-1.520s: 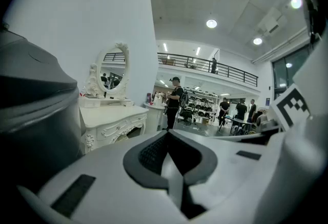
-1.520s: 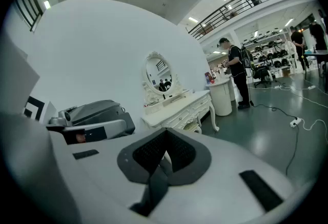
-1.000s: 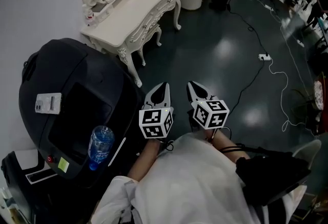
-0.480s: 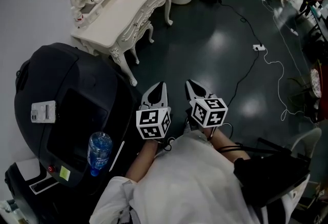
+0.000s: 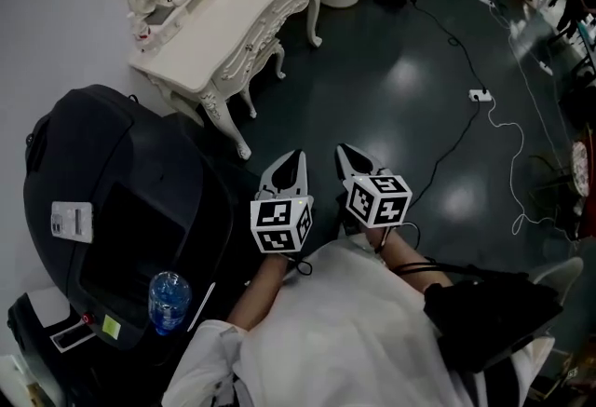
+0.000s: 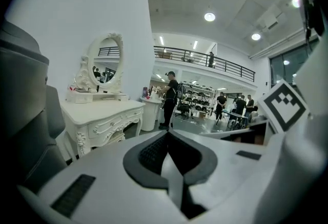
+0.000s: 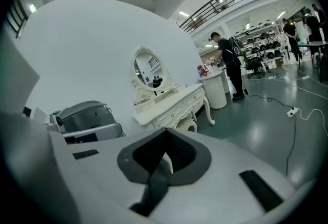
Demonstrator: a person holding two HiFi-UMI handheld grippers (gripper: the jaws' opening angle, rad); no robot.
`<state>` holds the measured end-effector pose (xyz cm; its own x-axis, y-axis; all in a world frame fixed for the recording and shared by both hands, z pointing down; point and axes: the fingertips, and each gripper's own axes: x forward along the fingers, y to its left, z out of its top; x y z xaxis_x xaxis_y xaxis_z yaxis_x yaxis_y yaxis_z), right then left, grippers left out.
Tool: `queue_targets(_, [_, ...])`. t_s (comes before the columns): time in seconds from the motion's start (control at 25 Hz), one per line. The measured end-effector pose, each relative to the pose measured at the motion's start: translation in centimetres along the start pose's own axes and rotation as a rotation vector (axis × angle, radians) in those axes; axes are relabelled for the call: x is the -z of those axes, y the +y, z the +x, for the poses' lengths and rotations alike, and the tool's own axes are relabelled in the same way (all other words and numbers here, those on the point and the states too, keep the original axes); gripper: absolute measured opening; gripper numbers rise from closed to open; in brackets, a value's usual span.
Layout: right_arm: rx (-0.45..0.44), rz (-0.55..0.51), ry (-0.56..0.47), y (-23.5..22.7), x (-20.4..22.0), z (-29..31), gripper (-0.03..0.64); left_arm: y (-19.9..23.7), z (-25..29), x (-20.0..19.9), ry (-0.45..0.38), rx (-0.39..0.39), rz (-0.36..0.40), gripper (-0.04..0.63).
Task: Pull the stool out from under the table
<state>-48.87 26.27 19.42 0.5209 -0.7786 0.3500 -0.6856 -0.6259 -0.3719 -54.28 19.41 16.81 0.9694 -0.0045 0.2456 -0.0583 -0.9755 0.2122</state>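
I hold my left gripper (image 5: 299, 156) and right gripper (image 5: 345, 152) clenched and empty, side by side above the dark floor (image 5: 400, 107), near the white dressing table (image 5: 233, 19), the stool (image 7: 185, 124) tucked beneath it.

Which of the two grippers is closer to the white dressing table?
Left. The left gripper hangs short of the near leg of the dressing table; the right gripper is beside it, farther out over the dark floor. Neither touches the table.
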Motion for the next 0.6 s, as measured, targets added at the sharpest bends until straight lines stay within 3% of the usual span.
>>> queue_targets(0.6, [-0.085,-0.056,0.091,-7.1,-6.1,8.0,0.000,2.4,10.8,-3.2,-0.024,-0.132,-0.062,0.011])
